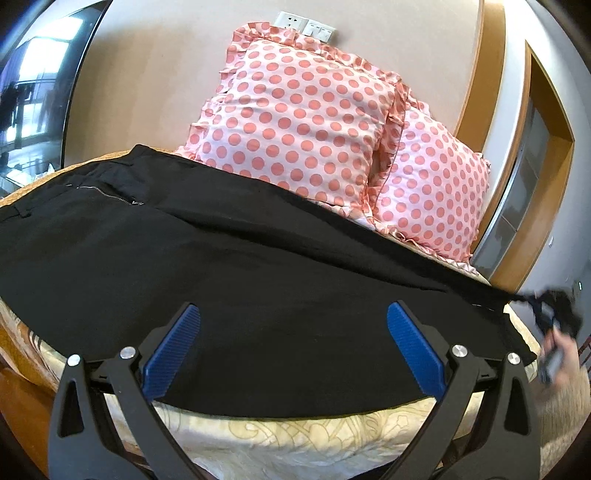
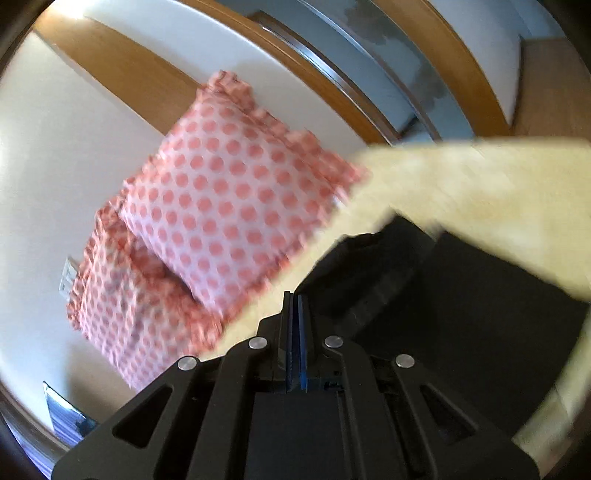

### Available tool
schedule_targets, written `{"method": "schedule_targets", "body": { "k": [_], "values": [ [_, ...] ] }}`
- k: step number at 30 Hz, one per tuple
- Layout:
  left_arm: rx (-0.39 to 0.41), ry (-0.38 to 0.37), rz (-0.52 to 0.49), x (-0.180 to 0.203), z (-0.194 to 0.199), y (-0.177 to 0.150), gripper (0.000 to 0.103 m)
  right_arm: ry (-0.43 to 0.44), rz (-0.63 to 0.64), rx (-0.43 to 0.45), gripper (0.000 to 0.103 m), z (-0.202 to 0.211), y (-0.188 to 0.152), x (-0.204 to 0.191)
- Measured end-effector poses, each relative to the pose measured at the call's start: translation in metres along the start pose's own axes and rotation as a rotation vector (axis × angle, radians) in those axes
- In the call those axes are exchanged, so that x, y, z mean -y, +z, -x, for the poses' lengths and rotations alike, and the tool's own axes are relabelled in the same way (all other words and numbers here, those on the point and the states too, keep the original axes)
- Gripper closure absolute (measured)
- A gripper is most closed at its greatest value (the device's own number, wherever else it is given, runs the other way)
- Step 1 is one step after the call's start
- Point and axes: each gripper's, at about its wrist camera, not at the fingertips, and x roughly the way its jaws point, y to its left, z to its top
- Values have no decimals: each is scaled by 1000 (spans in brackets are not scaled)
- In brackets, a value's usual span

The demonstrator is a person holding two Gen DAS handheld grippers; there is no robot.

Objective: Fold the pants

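Note:
Black pants [image 1: 229, 258] lie spread across the bed, waistband and zipper at the far left, legs running right. My left gripper [image 1: 293, 314] is open above the near edge of the pants, its blue pads apart and holding nothing. My right gripper [image 2: 294, 299] has its blue pads pressed together; the view is blurred by motion. The black pants [image 2: 461, 314] lie just ahead and right of its tips; I cannot tell whether cloth is pinched. The right gripper also shows in the left wrist view [image 1: 550, 306], at the far end of a pant leg.
Two pink polka-dot pillows [image 1: 303, 122] lean against the wall behind the pants. The cream patterned bedspread [image 1: 295, 435] shows below the pants' near edge. A wood-framed window [image 1: 535, 177] is at the right, and a wall socket [image 1: 306, 26] above the pillows.

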Motion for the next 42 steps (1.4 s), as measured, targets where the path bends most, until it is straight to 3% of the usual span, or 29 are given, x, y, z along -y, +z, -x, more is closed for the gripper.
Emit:
{"method": "schedule_targets", "body": {
  "k": [6,7,10,11,15,18,20,22,25,27,35,38,41,42],
  "values": [
    [-3,61,-48,17,0,4,2,-71,-7,-103,96,-7,-8,10],
    [-5,71,-52,17,0,5,2,-70,-34,-127,86,-9,-8,13],
    [-8,105,-47,13,0,8,2,-65,-94,-168,46,-15,-9,23],
    [-10,108,-41,9,0,10,2,-52,-102,-168,45,-15,-10,26],
    [-38,99,34,-14,-5,23,2,-34,-116,-161,47,-21,-10,29],
    [-57,75,99,-29,-11,36,2,-15,-151,-153,58,-31,-8,35],
    [-73,63,135,-38,-19,52,2,-15,-154,-156,85,-44,-5,40],
    [-85,77,132,-41,-29,69,2,-16,-102,-145,98,-49,2,39],
    [-107,145,87,-47,-56,106,2,97,5,-27,100,-16,13,20],
    [-113,214,87,-54,-78,126,2,92,76,58,100,12,17,13],
    [-286,213,362,-99,-209,176,5,51,16,44,100,19,18,40],
    [-317,287,331,-101,-245,188,13,49,-2,36,100,14,16,45],
    [-425,394,336,-118,-285,193,53,53,-12,34,100,13,17,48],
    [-457,409,388,-129,-293,190,78,59,-13,35,100,12,16,47]
  ]
}}
